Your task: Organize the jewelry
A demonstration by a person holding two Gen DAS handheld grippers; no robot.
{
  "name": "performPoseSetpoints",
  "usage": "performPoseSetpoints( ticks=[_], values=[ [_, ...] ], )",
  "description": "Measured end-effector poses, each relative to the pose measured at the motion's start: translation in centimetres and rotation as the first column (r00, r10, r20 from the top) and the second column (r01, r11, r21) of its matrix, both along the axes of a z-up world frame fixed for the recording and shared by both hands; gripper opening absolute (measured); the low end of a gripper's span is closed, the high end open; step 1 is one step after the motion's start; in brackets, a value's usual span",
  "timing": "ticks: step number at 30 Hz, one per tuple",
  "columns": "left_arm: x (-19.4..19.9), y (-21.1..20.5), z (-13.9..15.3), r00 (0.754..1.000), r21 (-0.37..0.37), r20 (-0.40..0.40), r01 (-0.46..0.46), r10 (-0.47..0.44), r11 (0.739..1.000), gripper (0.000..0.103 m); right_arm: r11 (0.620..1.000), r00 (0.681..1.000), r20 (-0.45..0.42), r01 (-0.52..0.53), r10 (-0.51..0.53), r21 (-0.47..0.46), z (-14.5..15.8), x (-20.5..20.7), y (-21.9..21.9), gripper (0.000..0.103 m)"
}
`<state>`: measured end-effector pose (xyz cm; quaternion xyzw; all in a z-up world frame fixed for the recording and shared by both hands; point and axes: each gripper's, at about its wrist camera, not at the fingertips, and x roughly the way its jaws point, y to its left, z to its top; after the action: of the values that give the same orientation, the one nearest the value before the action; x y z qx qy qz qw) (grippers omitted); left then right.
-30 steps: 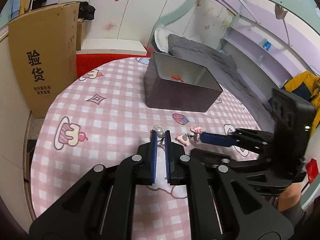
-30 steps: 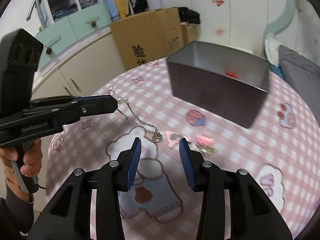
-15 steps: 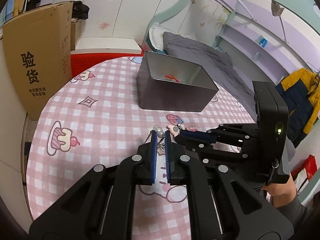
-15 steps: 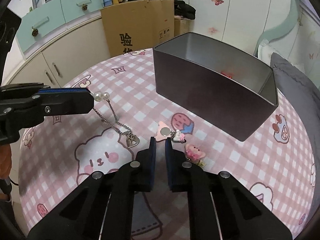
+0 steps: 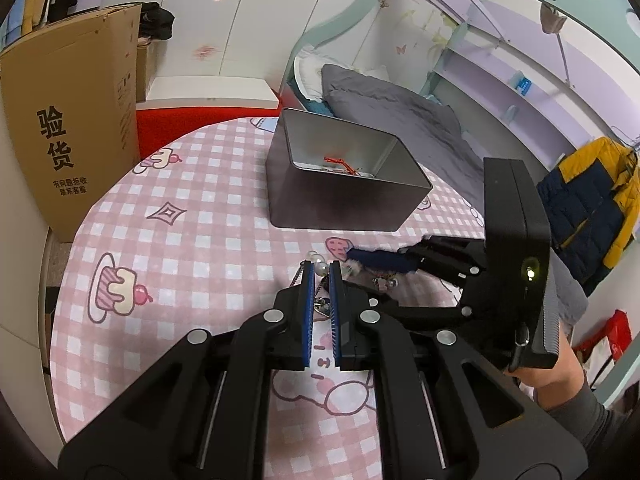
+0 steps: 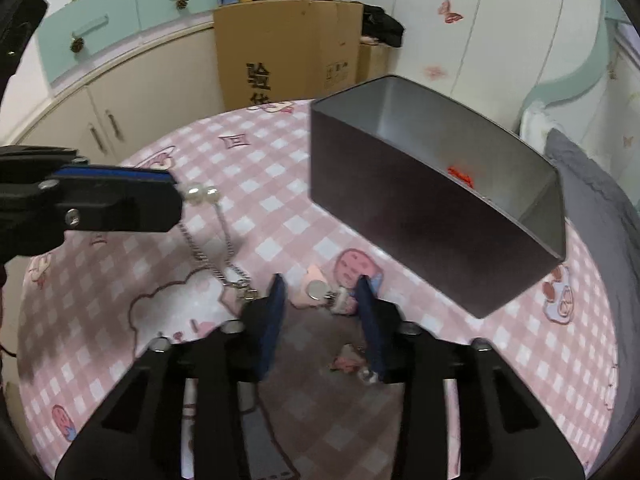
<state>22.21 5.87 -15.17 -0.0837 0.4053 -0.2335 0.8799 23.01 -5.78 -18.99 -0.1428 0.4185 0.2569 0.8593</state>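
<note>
My left gripper (image 5: 322, 276) is shut on a pearl chain earring (image 5: 316, 266). In the right wrist view the left gripper (image 6: 172, 200) comes in from the left, and the two pearls (image 6: 202, 193) stick out of its tip. Their chains hang down to the pink checked tablecloth (image 6: 240, 168). My right gripper (image 6: 320, 296) is low over the cloth and its jaws are opening. A pink charm with a silver disc (image 6: 316, 290) lies between them, untouched by the pads. A second pink charm (image 6: 348, 360) lies under the right finger. The grey tin box (image 5: 340, 200) holds a red string piece (image 5: 340, 162).
The tin box (image 6: 400, 216) stands just beyond the right gripper (image 5: 352, 262). A cardboard box (image 5: 68, 132) leans at the table's left edge. A bed with a grey blanket (image 5: 400, 108) lies behind the table. A person's hand (image 5: 548, 376) holds the right gripper's handle.
The right gripper shut, then opened again, moving forward and lower so the pink charm now lies between its fingers. The left gripper kept still with the pearl chain.
</note>
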Motion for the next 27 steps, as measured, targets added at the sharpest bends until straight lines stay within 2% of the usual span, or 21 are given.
performPoseSetpoints(
  ticks=[1, 2, 4, 8, 14, 21, 27],
  values=[
    [0.1, -0.1, 0.0, 1.0, -0.001, 0.0, 0.001, -0.001, 1.0, 0.007, 1.0, 1.0, -0.002, 0.003, -0.003, 0.0, 0.0, 0.0, 0.0, 0.027],
    [0.2, -0.2, 0.1, 1.0, -0.005, 0.0, 0.002, -0.002, 1.0, 0.007, 1.0, 1.0, -0.002, 0.004, -0.004, -0.004, 0.1, -0.1, 0.0, 0.02],
    [0.2, -0.4, 0.6, 1.0, -0.01, 0.01, 0.012, -0.012, 1.0, 0.007, 1.0, 1.0, -0.002, 0.012, -0.012, 0.001, 0.2, -0.5, -0.2, 0.02],
    [0.1, -1.0, 2.3, 0.998, -0.025, 0.048, 0.037, -0.036, 0.999, 0.007, 0.995, 0.999, -0.027, 0.03, -0.027, 0.096, 1.5, -0.9, -1.5, 0.02],
    [-0.1, -2.1, 5.6, 0.992, -0.036, 0.11, 0.071, -0.067, 0.997, 0.007, 0.971, 0.999, -0.013, 0.039, -0.037, 0.236, 5.5, -2.0, -3.1, 0.02],
    [1.2, -4.3, 9.4, 0.978, -0.006, 0.183, 0.099, -0.096, 0.995, 0.007, 0.949, 0.997, 0.038, 0.056, -0.071, 0.312, 9.4, -1.3, -4.2, 0.02],
    [3.4, -6.1, 11.4, 0.969, 0.033, 0.227, 0.091, -0.097, 0.995, 0.007, 0.934, 0.99, 0.059, 0.1, -0.128, 0.344, 10.7, 0.5, -6.4, 0.02]
  ],
)
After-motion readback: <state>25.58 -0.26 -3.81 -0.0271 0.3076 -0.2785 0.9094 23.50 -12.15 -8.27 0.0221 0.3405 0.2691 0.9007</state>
